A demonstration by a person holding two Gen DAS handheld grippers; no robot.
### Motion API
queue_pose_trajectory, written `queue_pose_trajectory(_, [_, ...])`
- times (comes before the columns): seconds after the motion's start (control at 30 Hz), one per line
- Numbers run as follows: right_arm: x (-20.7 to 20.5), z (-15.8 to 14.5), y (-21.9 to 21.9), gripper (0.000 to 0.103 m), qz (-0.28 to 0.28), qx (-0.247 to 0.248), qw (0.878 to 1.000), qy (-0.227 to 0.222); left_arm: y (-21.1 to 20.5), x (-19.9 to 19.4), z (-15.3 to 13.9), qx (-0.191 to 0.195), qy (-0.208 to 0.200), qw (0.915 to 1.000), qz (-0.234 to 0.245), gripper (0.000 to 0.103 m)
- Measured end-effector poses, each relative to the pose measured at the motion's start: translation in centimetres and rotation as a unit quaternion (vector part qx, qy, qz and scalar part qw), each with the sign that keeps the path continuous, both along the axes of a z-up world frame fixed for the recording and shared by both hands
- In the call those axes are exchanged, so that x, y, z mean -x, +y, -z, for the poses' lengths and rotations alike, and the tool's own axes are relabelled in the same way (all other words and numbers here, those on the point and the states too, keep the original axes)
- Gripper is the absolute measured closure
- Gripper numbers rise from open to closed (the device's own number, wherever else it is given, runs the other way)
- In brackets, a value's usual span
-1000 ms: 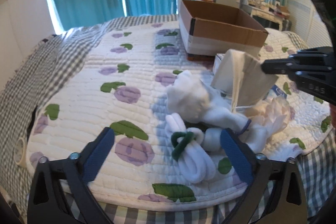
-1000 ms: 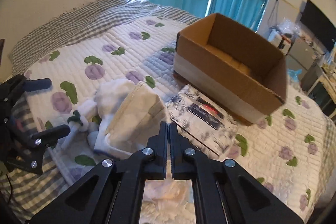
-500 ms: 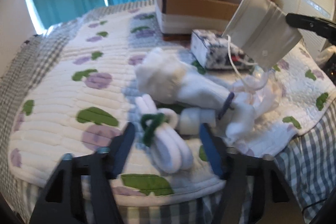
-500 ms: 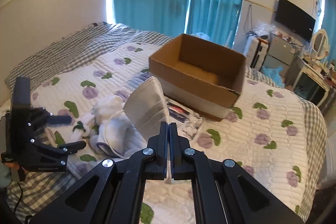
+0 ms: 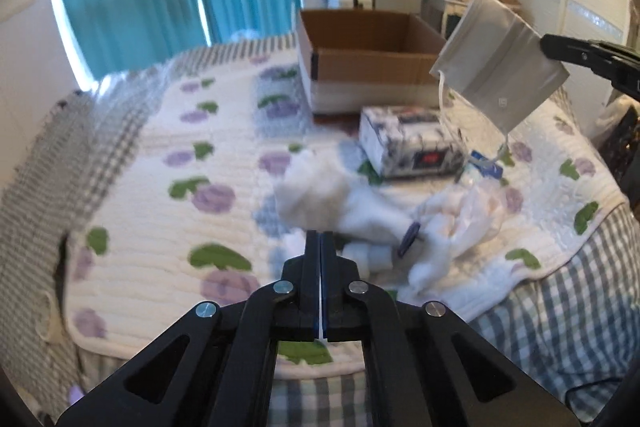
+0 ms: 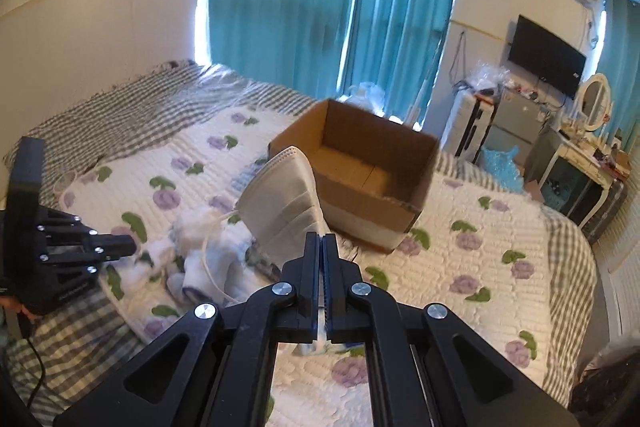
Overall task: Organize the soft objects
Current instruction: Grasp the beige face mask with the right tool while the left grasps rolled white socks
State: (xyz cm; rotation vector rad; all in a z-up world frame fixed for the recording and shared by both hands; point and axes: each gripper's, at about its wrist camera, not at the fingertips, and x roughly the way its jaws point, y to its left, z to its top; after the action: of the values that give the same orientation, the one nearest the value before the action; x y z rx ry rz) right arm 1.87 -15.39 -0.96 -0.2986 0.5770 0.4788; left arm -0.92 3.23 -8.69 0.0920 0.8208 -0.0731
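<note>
My right gripper [image 6: 322, 239] is shut on the edge of a white face mask [image 6: 284, 207], which hangs in the air just before the open cardboard box [image 6: 360, 163]. From the left wrist, the mask [image 5: 500, 75] dangles its ear loop from the right gripper [image 5: 548, 45] above the tissue pack [image 5: 412, 143]. My left gripper [image 5: 321, 239] is shut right at the pile of white socks [image 5: 320, 195]. Its fingers hide whatever lies under them, and nothing shows between the pads. The left gripper [image 6: 134, 247] also shows beside the socks [image 6: 192, 227].
Everything lies on a quilted bedspread [image 5: 168, 211] with purple flowers, near the bed's corner. A crumpled clear plastic bag [image 5: 476, 211] lies right of the socks. Teal curtains [image 6: 320, 7], a TV and a cluttered dresser stand beyond the bed.
The left jaws closed from wide open around the green-tied sock bundle, which no longer shows. The right gripper carried the mask upward and closer to the box.
</note>
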Motion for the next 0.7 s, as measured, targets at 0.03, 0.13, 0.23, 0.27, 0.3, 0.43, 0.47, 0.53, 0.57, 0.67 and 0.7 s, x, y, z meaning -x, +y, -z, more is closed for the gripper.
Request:
queue_pose_trajectory(0.03, [0.0, -0.3, -0.1, 0.102, 0.0, -0.001, 1.0, 0.0, 0.0, -0.1, -0.3, -0.005, -0.004, 1.0, -0.001, 0.103])
queue_pose_trajectory(0.13, [0.3, -0.6, -0.2, 0.102, 0.002, 0.005, 1.0, -0.005, 0.1, 0.0, -0.7, 0.004, -0.006, 1.0, 0.004, 0.103])
queue_pose_trajectory(0.23, [0.4, -0.3, -0.4, 0.102, 0.002, 0.003, 1.0, 0.0, 0.1, -0.1, -0.1, -0.016, -0.008, 0.9998, -0.001, 0.094])
queue_pose_trajectory(0.27, [0.3, 0.0, -0.4, 0.102, 0.004, 0.003, 1.0, 0.001, 0.1, -0.3, 0.4, -0.018, -0.001, 0.9998, -0.007, 0.092])
queue_pose_trajectory(0.3, [0.3, 0.2, -0.5, 0.102, 0.004, 0.003, 1.0, 0.004, 0.2, -0.5, 0.8, -0.015, 0.008, 0.9998, -0.008, 0.087])
queue_pose_trajectory(0.43, [-0.2, 1.3, -0.7, 0.102, 0.005, -0.001, 1.0, 0.016, 0.4, -1.2, 2.9, 0.004, 0.041, 0.9989, -0.023, 0.02])
queue_pose_trajectory(0.47, [-0.4, 1.6, -0.7, 0.102, 0.006, -0.001, 1.0, 0.018, 0.3, -1.0, 3.2, 0.007, 0.031, 0.9992, -0.026, 0.02])
queue_pose_trajectory(0.53, [-0.7, 2.1, -0.7, 0.102, 0.006, 0.001, 1.0, 0.023, 0.0, -1.2, 3.9, 0.014, 0.036, 0.9991, -0.015, 0.02])
queue_pose_trajectory(0.57, [-0.9, 2.3, -0.7, 0.102, 0.005, 0.001, 1.0, 0.026, -0.1, -1.5, 4.4, 0.014, 0.045, 0.9988, -0.014, 0.022])
queue_pose_trajectory(0.67, [-1.3, 2.9, -0.8, 0.102, 0.006, -0.001, 0.999, 0.034, -0.2, -2.4, 6.2, -0.003, 0.076, 0.9969, -0.02, 0.061])
queue_pose_trajectory(0.7, [-1.4, 3.0, -0.8, 0.102, 0.006, -0.001, 0.999, 0.036, -0.1, -2.6, 6.6, 0.0, 0.084, 0.9962, -0.02, 0.072])
